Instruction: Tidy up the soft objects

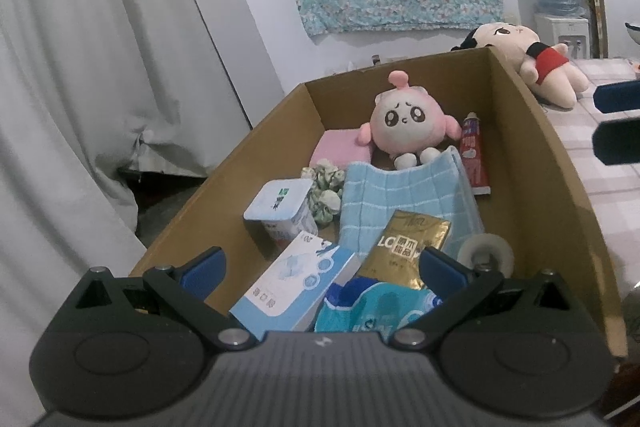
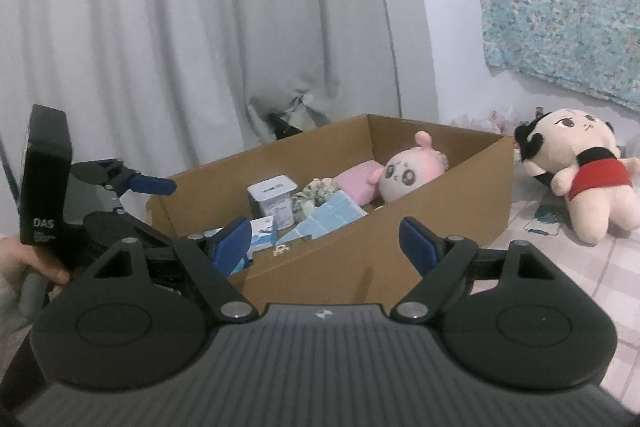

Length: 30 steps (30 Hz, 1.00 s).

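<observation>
A cardboard box [image 1: 552, 163] [image 2: 452, 203] on the table holds a pink round plush [image 1: 404, 121] [image 2: 408, 175], a blue towel [image 1: 396, 203] [image 2: 332, 217], a pink folded cloth [image 1: 340, 149] [image 2: 358, 183] and a floral scrunchie [image 1: 326, 193] [image 2: 312, 193]. A doll in red shorts [image 1: 528, 63] [image 2: 580, 179] lies on the table to the right, outside the box. My left gripper [image 1: 320, 267] is open and empty over the box's near end. My right gripper [image 2: 328, 243] is open and empty in front of the box.
The box also holds a yoghurt cup [image 1: 280, 211], a mask packet [image 1: 296, 283], a gold tissue pack [image 1: 408, 247], a tape roll [image 1: 486, 255] and a red tube [image 1: 474, 155]. White curtains [image 2: 180, 27] hang behind. The tablecloth [image 2: 592, 267] is pink checked.
</observation>
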Available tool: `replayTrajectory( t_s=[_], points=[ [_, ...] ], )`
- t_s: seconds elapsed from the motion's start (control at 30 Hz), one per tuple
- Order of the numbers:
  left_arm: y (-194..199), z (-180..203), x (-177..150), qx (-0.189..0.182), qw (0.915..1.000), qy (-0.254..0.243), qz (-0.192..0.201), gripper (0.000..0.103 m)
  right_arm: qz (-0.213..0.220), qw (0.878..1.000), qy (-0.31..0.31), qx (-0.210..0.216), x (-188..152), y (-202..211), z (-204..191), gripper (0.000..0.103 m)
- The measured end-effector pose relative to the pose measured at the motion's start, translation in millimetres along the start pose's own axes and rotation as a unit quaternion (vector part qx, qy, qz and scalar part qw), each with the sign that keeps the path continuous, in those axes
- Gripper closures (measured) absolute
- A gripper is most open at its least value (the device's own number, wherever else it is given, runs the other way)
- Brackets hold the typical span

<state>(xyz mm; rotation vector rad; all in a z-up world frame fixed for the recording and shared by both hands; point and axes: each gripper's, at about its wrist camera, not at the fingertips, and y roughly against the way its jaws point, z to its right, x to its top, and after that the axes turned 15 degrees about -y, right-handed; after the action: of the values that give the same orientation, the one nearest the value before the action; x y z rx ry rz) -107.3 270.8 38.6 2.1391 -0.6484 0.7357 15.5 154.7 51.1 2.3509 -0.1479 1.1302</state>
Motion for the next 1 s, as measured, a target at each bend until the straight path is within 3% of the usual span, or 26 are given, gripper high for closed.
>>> replayTrajectory(
  t_s=[0.47,1.0],
  points=[
    [2,-1,3,-0.016,0.9997,0.02,0.008,0.0,-0.002,0.999,0.017,0.027,-7,-3,-13,0.022],
    [-5,-8,2,-0.014,0.9995,0.026,0.011,0.0,-0.009,0.999,0.037,0.022,-11,-3,-18,0.022]
  ],
)
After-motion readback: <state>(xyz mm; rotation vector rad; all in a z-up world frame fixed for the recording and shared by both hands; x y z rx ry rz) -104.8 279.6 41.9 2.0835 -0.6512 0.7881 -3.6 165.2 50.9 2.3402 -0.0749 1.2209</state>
